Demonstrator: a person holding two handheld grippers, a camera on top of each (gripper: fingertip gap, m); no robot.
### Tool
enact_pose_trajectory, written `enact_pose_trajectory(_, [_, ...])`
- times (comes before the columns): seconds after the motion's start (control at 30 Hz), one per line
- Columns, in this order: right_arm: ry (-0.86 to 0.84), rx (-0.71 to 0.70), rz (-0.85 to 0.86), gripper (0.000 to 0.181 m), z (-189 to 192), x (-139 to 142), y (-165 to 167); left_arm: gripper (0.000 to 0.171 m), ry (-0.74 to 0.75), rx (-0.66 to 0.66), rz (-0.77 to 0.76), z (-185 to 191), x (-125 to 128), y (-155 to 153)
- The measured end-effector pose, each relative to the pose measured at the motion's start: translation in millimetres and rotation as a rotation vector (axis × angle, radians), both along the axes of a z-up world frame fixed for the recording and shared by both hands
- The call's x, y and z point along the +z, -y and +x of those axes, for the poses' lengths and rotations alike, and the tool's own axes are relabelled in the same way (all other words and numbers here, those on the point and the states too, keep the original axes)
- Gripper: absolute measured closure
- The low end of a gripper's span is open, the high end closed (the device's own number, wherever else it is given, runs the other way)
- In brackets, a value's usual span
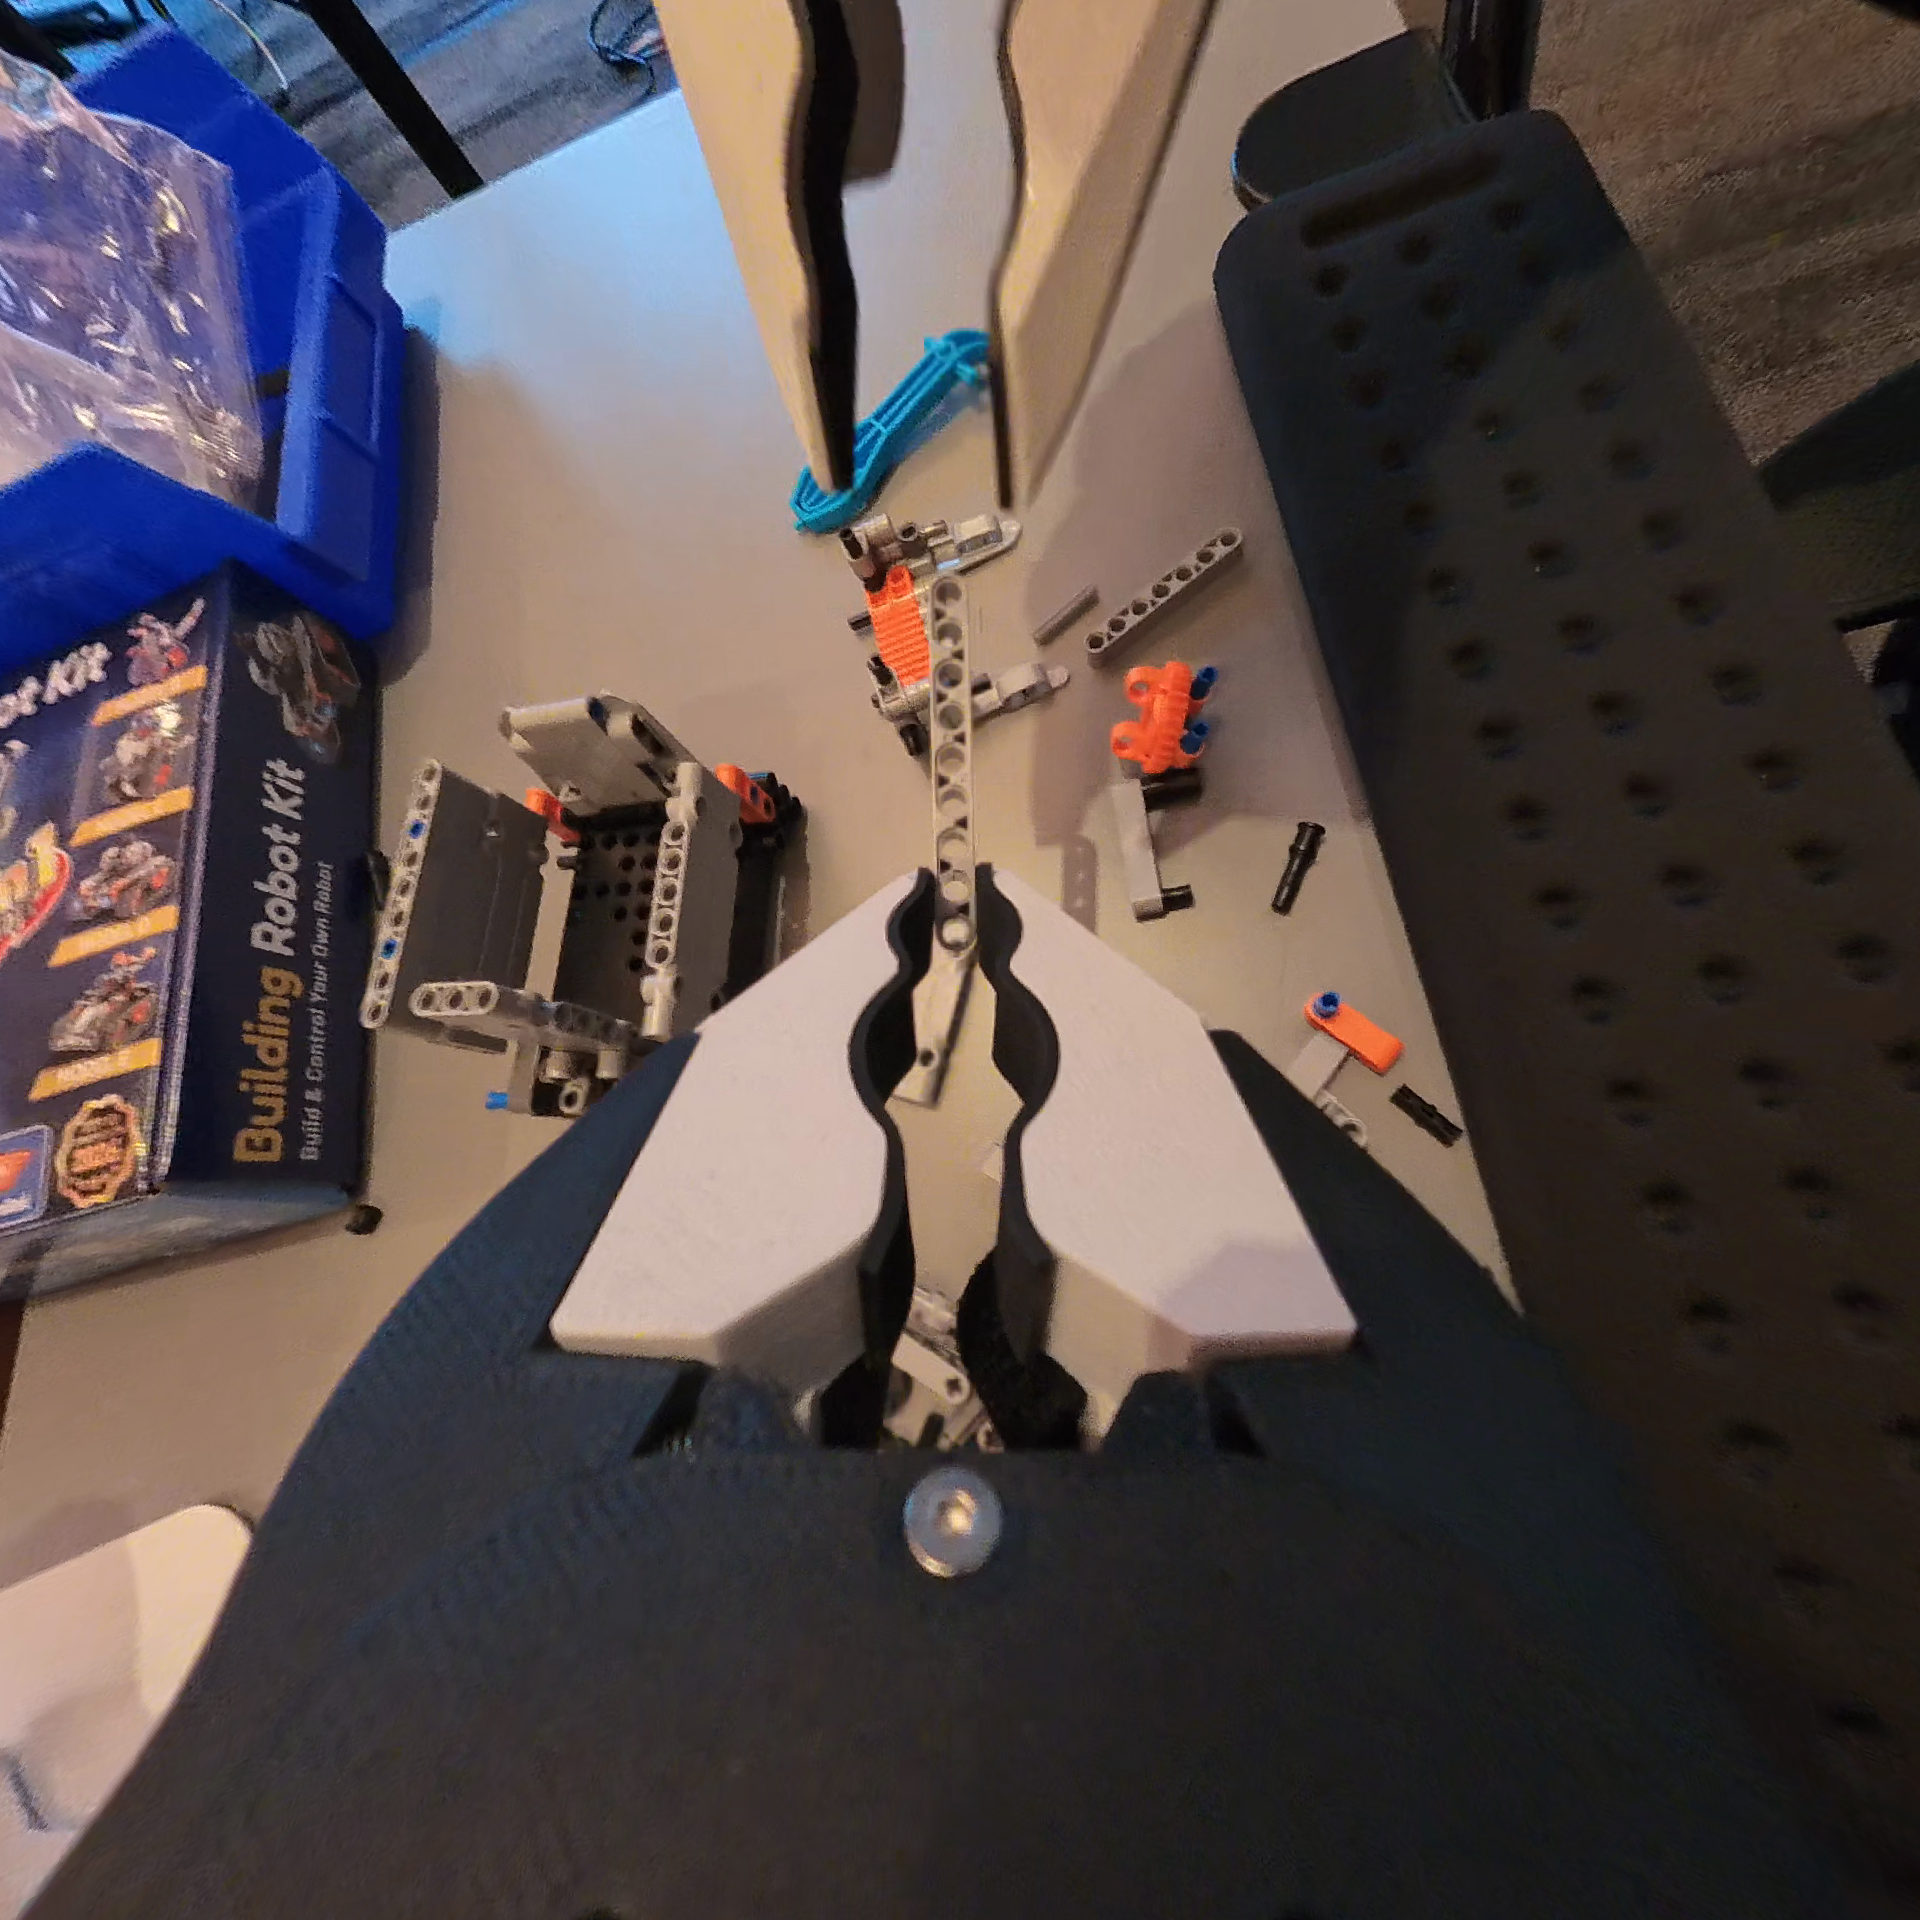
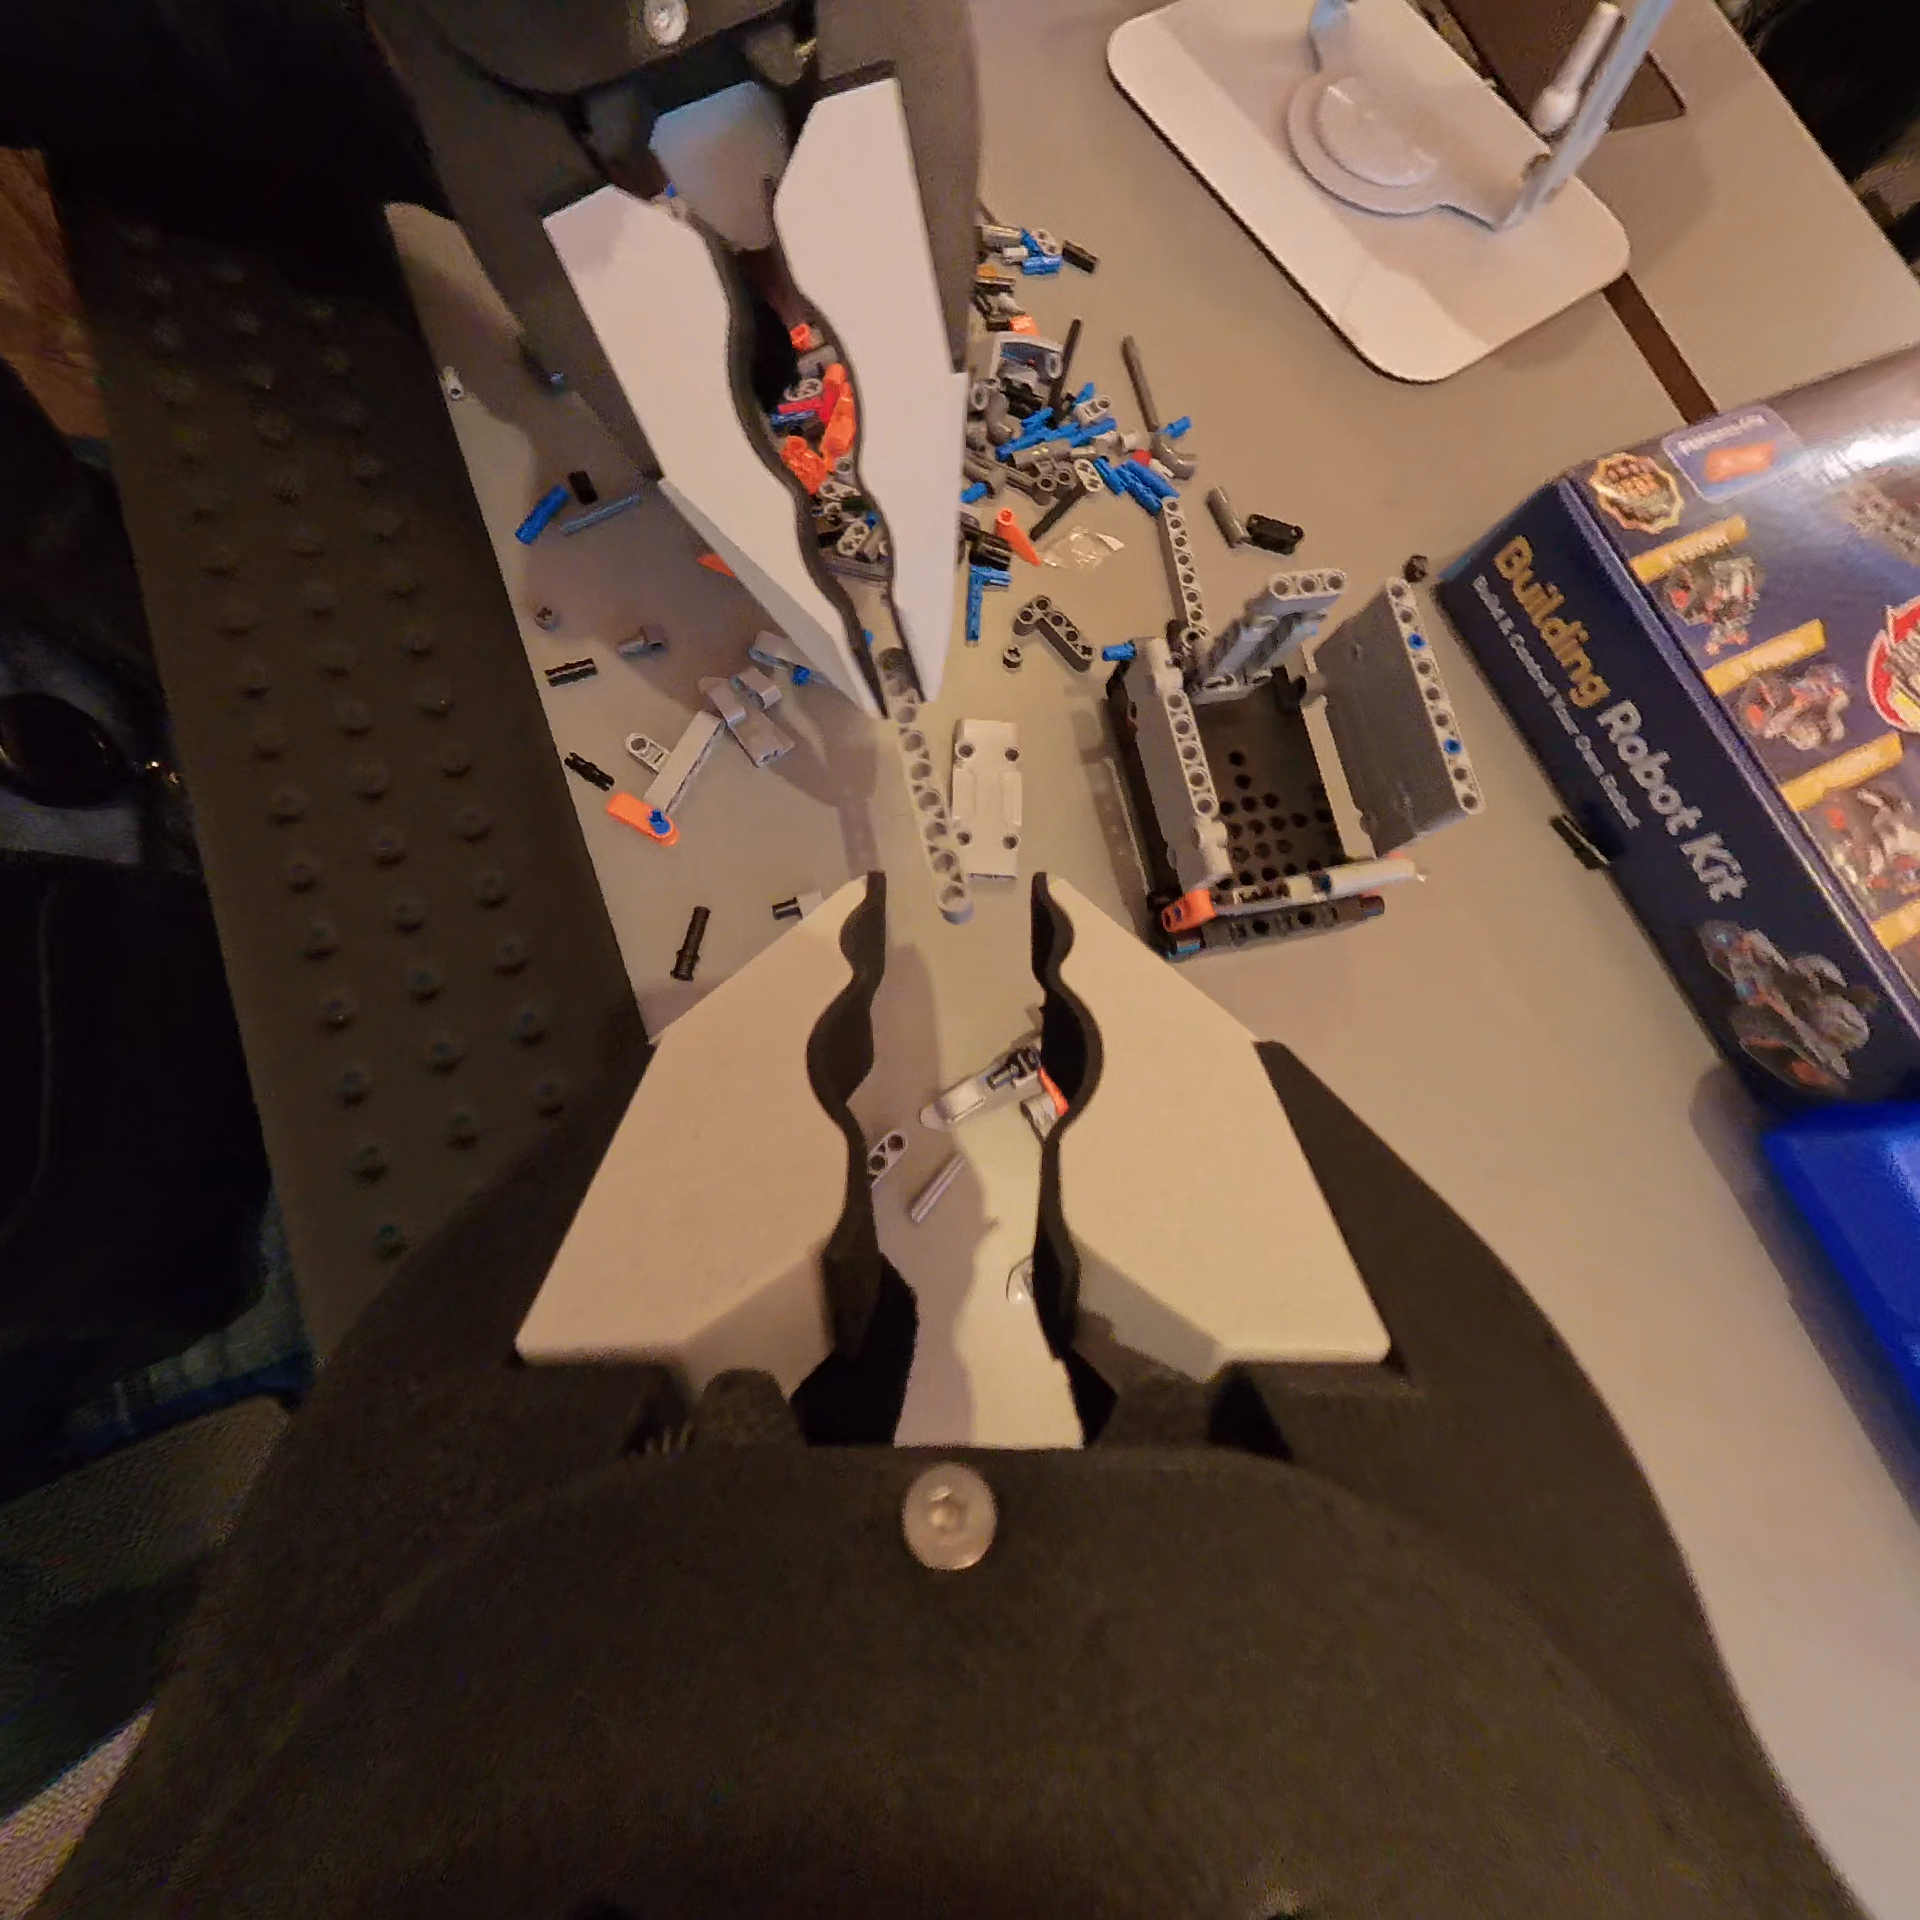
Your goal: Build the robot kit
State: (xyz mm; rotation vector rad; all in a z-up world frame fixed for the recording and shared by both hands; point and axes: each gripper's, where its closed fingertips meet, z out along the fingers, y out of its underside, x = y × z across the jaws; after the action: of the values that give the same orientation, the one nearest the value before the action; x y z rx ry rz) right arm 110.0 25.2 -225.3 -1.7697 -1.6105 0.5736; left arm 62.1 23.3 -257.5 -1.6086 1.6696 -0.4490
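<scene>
My left gripper [image 1: 951, 883] is shut on a long grey beam with holes [image 1: 948, 748] and holds it pointing forward above the grey table [image 1: 582, 436]. In the right wrist view the left gripper [image 2: 904, 691] comes from the far side, and the beam [image 2: 925, 800] reaches toward me. My right gripper [image 2: 956, 888] is open, and the beam's free end sits between its fingertips without being clamped. It also shows in the left wrist view [image 1: 920, 488], above an orange and grey sub-assembly [image 1: 899, 634]. Part of that sub-assembly [image 2: 997, 1091] shows between my right fingers.
A partly built grey and black box frame [image 1: 603, 894] [image 2: 1278, 790] stands beside a dark blue kit box [image 1: 177, 914] [image 2: 1714, 748]. A blue bin [image 1: 208, 364], a pile of small parts [image 2: 1039, 447], a grey plate [image 2: 987, 800], a white stand base [image 2: 1371, 208] and a black perforated panel [image 1: 1558, 727] are around. About 7 cm separates my left fingertips from my right. My left tips are roughly 35 cm from the white stand base [image 2: 1371, 208].
</scene>
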Motion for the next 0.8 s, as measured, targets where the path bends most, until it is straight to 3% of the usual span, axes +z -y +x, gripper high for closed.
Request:
enact_pose_trajectory(0.1, [0.038, 0.024, 0.018, 0.156, -8, -14, -3, 0.167, -0.014, -0.011, 0.032, 0, 2, -4])
enact_pose_trajectory(0.27, [0.024, 0.024, 0.024, 0.174, -20, -22, -19, 0.166, -0.030, 0.008, 0.042, -5, 1, -16])
enact_pose_trajectory(0.57, [0.027, 0.016, 0.009, 0.173, -23, -28, -32, 0.167, -0.028, 0.021, 0.013, -12, -2, -28])
enact_pose_trajectory(0.8, [0.027, -0.044, 0.027, 0.180, -21, -34, -65, 0.167, -0.054, 0.054, 0.012, -16, -4, -62])
